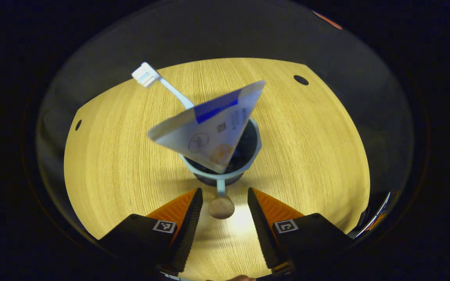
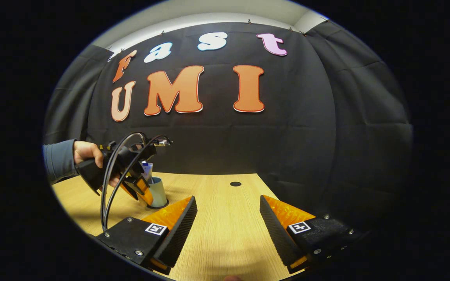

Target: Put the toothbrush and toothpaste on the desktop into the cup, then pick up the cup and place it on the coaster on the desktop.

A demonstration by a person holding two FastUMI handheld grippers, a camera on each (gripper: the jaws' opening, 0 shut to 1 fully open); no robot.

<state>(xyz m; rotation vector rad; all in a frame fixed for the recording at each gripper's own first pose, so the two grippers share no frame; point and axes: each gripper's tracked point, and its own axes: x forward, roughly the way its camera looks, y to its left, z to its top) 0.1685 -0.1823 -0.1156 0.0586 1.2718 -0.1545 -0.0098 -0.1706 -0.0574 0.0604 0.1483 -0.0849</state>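
Both items are loaded: the white toothbrush and white-and-blue toothpaste tube stand in the pale blue handled cup on the wooden desktop. Your left gripper, released, straddles the handle. Your right gripper is released, idle. Lifting and coaster placement remain.

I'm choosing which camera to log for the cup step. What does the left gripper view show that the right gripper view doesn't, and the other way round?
Left gripper view: a look down into the cup, with the toothbrush and toothpaste leaning out, and the cup's handle between the fingers of the open left gripper. Right gripper view: the hand and sleeve holding that gripper from the side, plus the open right gripper over the desktop. Shared: cup, toothpaste, desktop.
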